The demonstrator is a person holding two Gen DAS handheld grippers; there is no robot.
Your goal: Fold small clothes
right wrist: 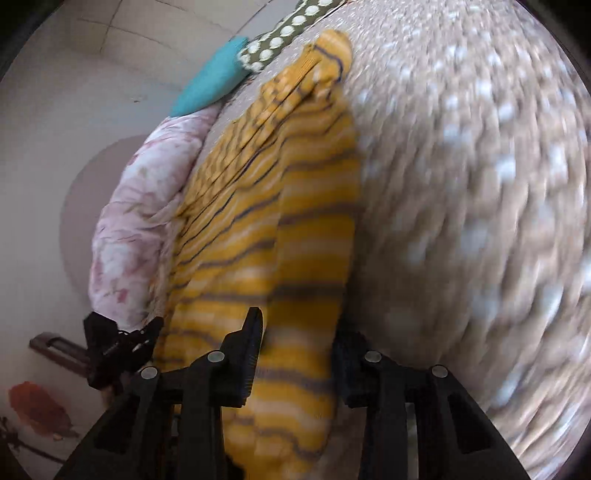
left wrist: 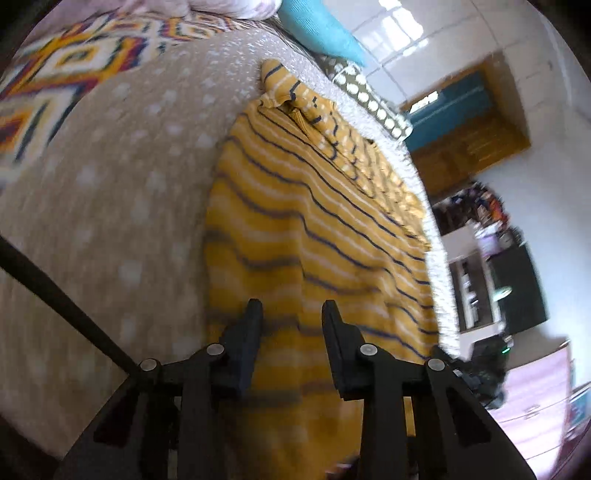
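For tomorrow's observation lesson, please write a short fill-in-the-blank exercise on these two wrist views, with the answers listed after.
1. The garment on the bed has a ground colour of ____.
2. Both the left gripper and the right gripper have their jaws ____.
3. The bedspread is beige with spots coloured ____.
4. The pillow near the wall is coloured ____.

Answers: yellow; open; white; teal

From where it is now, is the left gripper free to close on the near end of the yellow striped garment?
Probably yes. The left gripper is open, with the yellow striped garment lying directly between and ahead of its fingers on the dotted bedspread; nothing blocks it.
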